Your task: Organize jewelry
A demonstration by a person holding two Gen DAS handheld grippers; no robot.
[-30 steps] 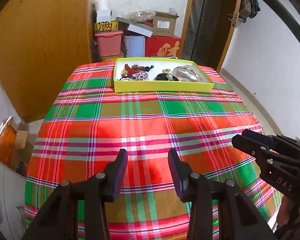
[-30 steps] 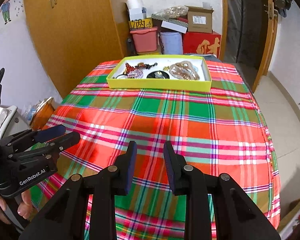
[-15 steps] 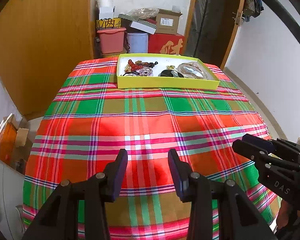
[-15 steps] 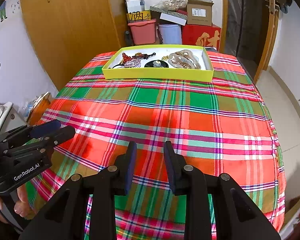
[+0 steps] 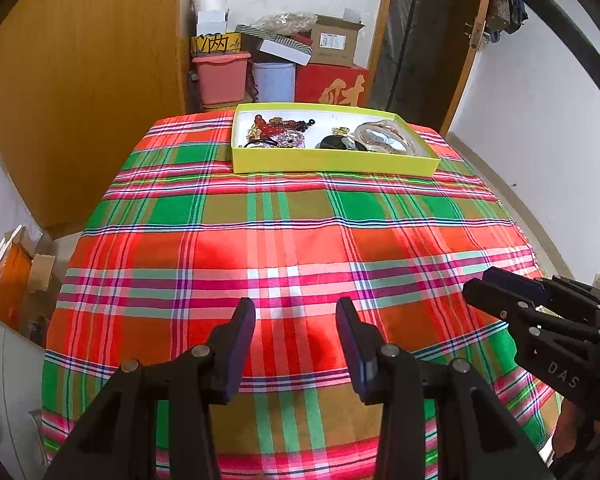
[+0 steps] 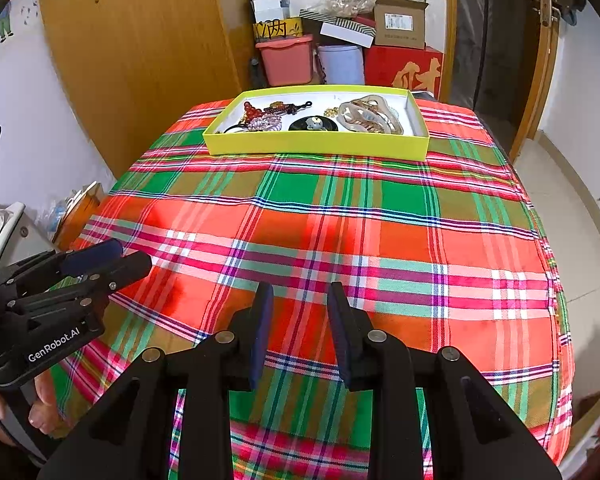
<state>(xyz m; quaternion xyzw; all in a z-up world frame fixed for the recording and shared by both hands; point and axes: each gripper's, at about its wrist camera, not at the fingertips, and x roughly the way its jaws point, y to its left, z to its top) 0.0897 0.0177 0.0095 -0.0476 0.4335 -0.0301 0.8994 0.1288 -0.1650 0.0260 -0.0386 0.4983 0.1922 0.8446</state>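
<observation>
A yellow tray (image 5: 332, 162) (image 6: 316, 147) sits at the far end of the plaid-covered table (image 5: 284, 240) (image 6: 340, 220). In it lie red beads (image 5: 262, 126) (image 6: 251, 111), a black disc piece (image 6: 314, 124) (image 5: 332, 142) and pale bangles (image 5: 384, 138) (image 6: 370, 118). My left gripper (image 5: 296, 312) is open and empty above the near part of the table; it also shows in the right wrist view (image 6: 112, 258). My right gripper (image 6: 300, 296) is open and empty, to the right of the left one; it also shows in the left wrist view (image 5: 496, 286).
Behind the table stand a pink bin (image 5: 220, 78), a pale blue bucket (image 5: 274, 80), a red box (image 5: 332, 88) and cardboard boxes (image 5: 334, 40). A wooden wardrobe (image 5: 92, 80) is at the left. A door (image 6: 500, 40) is at the right.
Both grippers have moved forward over the table toward the tray, which now looks nearer. Both stay open and empty.
</observation>
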